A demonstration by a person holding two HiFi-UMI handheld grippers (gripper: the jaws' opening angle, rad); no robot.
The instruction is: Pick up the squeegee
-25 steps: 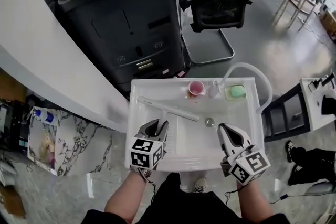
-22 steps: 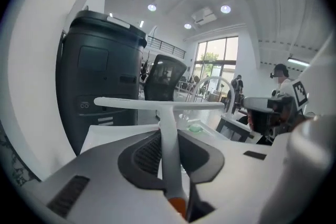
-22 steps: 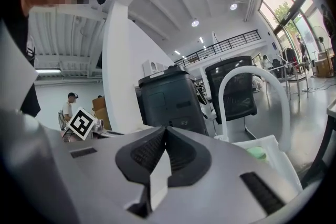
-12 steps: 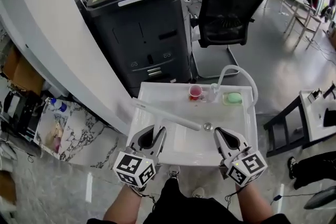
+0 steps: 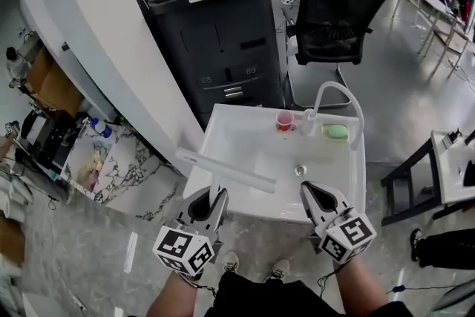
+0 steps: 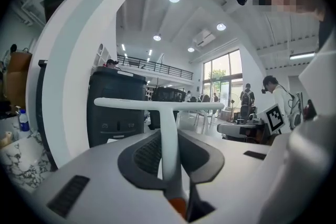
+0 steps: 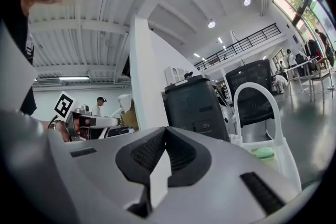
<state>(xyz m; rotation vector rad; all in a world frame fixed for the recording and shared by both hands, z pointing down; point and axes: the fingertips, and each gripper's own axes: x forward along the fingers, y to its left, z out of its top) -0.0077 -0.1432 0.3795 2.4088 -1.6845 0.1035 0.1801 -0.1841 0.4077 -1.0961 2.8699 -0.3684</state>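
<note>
The squeegee [image 5: 225, 170] is white and T-shaped, with a long blade and a thin handle. My left gripper [image 5: 214, 197] is shut on its handle and holds it in the air over the front left corner of the white sink [image 5: 220, 119]. In the left gripper view the handle [image 6: 168, 149] runs up between the jaws of the left gripper [image 6: 168, 136], and the blade [image 6: 157, 104] lies level across the top. My right gripper [image 5: 310, 193] hovers at the sink's front right edge, shut with nothing in it. The right gripper view shows the right gripper [image 7: 166, 131] with its tips meeting.
A pink cup [image 5: 284, 120], a green soap bar [image 5: 336, 131] and a curved white tap [image 5: 338, 95] stand at the sink's back edge. Behind it are a black copier [image 5: 215, 33] and an office chair [image 5: 334, 11]. A marble-patterned shelf [image 5: 111, 168] sits at the left.
The left gripper has lifted the squeegee out of the basin and drawn it toward the front left corner. The right gripper has pulled back to the front edge.
</note>
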